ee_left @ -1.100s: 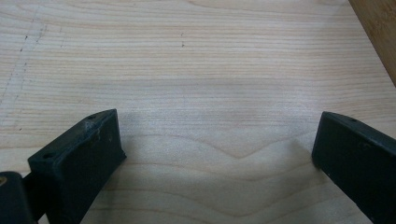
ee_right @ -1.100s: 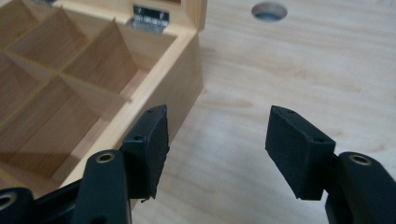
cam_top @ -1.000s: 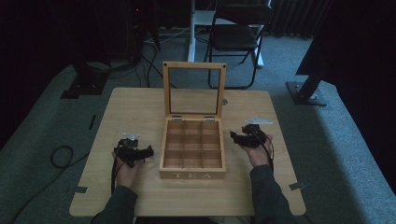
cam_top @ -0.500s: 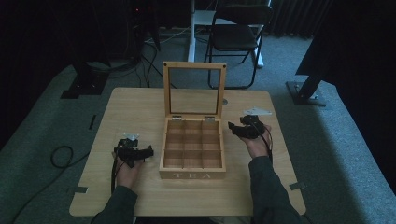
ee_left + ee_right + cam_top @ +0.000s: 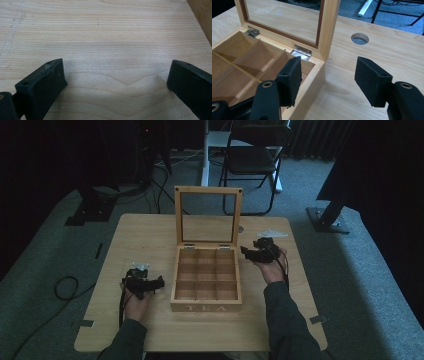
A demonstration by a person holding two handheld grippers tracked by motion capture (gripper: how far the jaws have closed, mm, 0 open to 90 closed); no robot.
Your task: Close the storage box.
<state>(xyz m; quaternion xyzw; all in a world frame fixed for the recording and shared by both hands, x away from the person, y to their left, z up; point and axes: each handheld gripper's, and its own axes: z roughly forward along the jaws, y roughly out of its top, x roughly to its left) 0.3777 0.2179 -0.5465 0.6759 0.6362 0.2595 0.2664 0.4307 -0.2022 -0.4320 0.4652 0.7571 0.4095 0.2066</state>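
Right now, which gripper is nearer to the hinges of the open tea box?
The right gripper. It hovers beside the tea box's far right corner, close to the hinges. The left gripper sits by the box's near left side, farther away.

So there's one wooden tea box (image 5: 206, 282) in the middle of the frame, lid up, with nine compartments inside, three rows of three. Two hinges (image 5: 301, 53) on the lid. One table (image 5: 150, 232), with one round hole (image 5: 359, 38) in it. Two grippers, left gripper (image 5: 157, 283) and right gripper (image 5: 245, 251). One folding chair (image 5: 252, 162) at the top.
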